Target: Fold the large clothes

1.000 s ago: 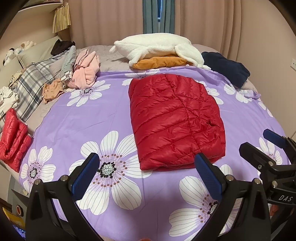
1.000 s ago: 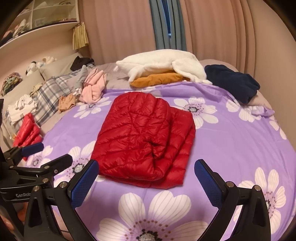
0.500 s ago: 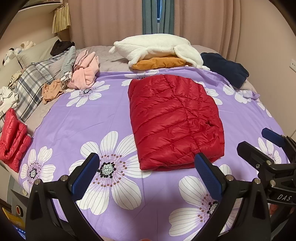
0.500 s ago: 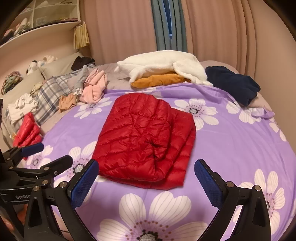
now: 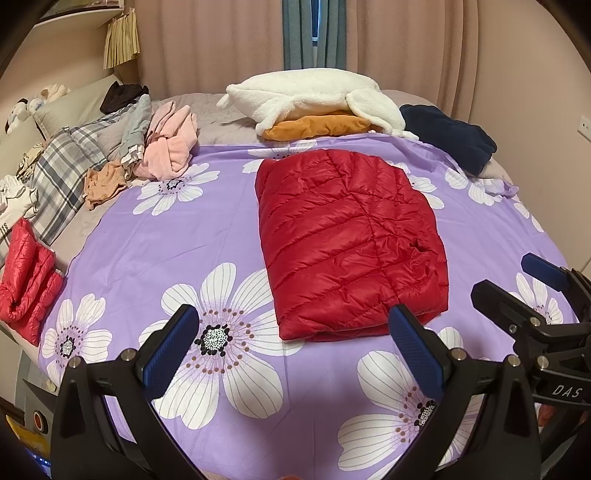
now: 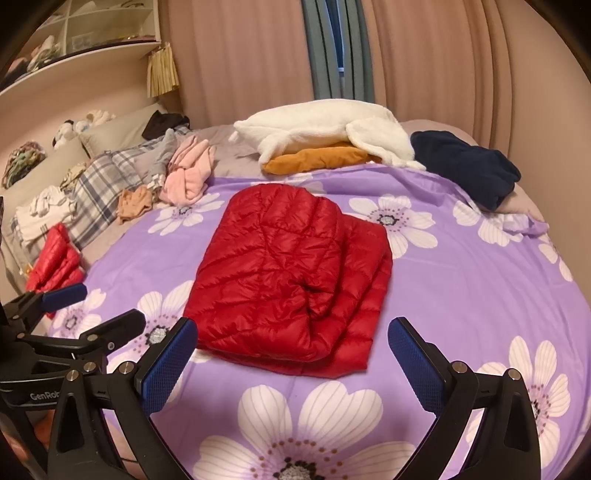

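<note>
A red quilted down jacket (image 5: 351,240) lies folded into a rectangle on the purple flowered sheet (image 5: 184,236); in the right wrist view the jacket (image 6: 291,284) shows its stacked layers along the right edge. My left gripper (image 5: 293,347) hovers open at the near edge of the bed, just short of the jacket's near edge. My right gripper (image 6: 291,356) is open too, close to the jacket's near hem, holding nothing. Each gripper shows in the other's view: the right gripper (image 5: 517,291) and the left gripper (image 6: 88,310).
A second folded red jacket (image 5: 26,277) sits at the left bed edge. Behind lie a pink garment (image 5: 170,144), plaid bedding (image 5: 62,173), a white fleece (image 5: 314,92) over an orange item (image 5: 321,125), and a navy garment (image 5: 450,136). Curtains (image 5: 314,33) hang behind.
Both grippers have drifted slightly; the view of the folded jacket shifts a little. The jacket itself has not moved and both grippers stay open.
</note>
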`<state>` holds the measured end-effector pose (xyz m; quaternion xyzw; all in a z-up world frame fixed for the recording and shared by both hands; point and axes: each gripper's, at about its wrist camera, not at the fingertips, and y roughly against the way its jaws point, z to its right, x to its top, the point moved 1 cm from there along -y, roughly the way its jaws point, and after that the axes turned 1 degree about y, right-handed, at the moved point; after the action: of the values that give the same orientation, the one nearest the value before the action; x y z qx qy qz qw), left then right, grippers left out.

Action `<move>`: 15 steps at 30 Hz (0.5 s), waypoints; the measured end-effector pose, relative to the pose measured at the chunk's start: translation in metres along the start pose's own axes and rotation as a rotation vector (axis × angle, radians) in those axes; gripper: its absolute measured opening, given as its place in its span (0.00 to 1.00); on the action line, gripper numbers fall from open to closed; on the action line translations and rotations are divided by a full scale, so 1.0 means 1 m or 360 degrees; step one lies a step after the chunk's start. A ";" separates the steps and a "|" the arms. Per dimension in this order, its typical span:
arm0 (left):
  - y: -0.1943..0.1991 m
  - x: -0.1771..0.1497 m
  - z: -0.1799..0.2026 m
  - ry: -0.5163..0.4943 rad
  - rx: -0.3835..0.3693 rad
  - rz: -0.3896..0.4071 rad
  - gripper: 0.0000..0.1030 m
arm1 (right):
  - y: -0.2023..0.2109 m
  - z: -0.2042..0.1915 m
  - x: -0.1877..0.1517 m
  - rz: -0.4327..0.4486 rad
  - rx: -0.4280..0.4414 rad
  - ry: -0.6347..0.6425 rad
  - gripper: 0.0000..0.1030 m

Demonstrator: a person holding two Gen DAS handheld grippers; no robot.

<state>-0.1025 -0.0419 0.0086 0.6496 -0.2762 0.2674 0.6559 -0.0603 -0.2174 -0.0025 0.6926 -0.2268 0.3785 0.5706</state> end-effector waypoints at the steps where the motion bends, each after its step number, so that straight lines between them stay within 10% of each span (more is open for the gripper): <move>1: 0.000 0.000 0.000 0.0000 -0.0001 -0.0001 1.00 | 0.000 0.000 -0.001 0.0000 -0.0001 0.0000 0.99; 15: 0.001 0.001 0.000 -0.0011 0.0004 0.0009 1.00 | 0.000 -0.001 0.001 0.0002 0.0001 0.0003 0.99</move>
<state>-0.1028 -0.0421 0.0100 0.6506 -0.2800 0.2673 0.6533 -0.0596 -0.2157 -0.0017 0.6923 -0.2268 0.3795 0.5703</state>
